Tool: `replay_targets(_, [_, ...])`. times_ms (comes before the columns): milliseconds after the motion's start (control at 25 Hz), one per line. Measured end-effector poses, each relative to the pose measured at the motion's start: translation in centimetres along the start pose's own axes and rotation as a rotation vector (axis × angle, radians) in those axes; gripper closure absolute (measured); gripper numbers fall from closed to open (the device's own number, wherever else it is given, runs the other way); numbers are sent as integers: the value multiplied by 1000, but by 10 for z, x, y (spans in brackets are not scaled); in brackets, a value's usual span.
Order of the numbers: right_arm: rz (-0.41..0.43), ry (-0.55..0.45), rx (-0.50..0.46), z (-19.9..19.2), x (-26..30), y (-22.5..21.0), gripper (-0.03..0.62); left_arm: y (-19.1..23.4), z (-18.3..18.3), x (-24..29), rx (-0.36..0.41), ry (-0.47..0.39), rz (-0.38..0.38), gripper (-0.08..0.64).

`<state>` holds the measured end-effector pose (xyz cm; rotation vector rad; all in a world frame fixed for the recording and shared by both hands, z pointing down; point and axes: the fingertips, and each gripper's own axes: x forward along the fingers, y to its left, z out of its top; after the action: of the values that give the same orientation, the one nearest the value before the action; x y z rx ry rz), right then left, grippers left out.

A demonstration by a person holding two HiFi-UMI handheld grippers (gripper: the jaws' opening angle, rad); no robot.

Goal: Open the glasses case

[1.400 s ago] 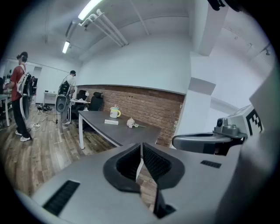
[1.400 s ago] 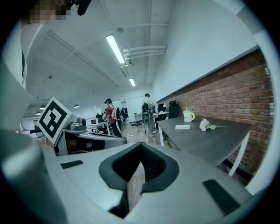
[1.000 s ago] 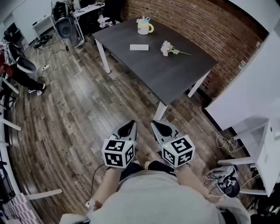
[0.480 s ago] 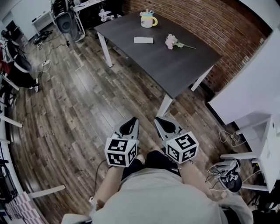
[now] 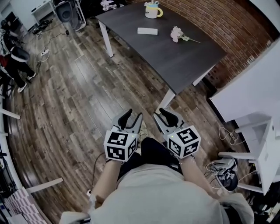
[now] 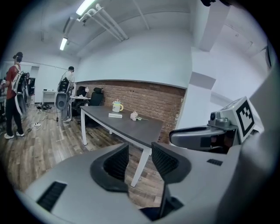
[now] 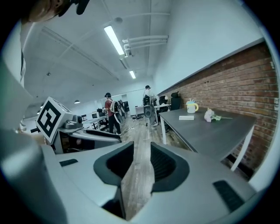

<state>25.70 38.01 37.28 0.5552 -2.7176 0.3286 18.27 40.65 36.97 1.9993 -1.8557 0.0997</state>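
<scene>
The glasses case (image 5: pixel 147 31) is a flat white box lying on the dark table (image 5: pixel 183 61), far ahead of both grippers. It also shows small in the left gripper view (image 6: pixel 115 115) and the right gripper view (image 7: pixel 186 117). My left gripper (image 5: pixel 131 118) and right gripper (image 5: pixel 161 117) hang side by side over the wooden floor, close to the person's body. Both point toward the table's near corner. The jaws of the left gripper (image 6: pixel 140 159) and of the right gripper (image 7: pixel 142 159) have just been opening. Each pair now stands apart with nothing between.
A yellow-handled mug (image 5: pixel 152 9) and a pale flower (image 5: pixel 177 34) sit on the table near the case. A brick wall (image 5: pixel 227 30) runs behind the table. White furniture (image 5: pixel 258 144) and cables stand at the right. A person (image 5: pixel 13 52) and office chairs are at the far left.
Both pairs of jaws went from shut to open. The table has slid up and to the right in the head view, and both grippers sit a little lower in it.
</scene>
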Motion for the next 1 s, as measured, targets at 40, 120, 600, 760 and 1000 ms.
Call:
replay_targets(40, [3,-4,13,2,5,-4,474,4,1,5,6,5,7,399])
replay_targets(120, [11,-13,25,8,17,-14,465,14,4,16,13,11,21,399])
replay_targets(600, [87,-28,36,70,133,-79,436,97,65,110,-23,-12,50,399])
replay_targets(760, [93,-32,31,94,161,-106,437,117,93,141,-15,-22,55,399])
replay_targets(1000, [112,-70,51,124,193,-150,446,145,125,189,-14,-35,73,399])
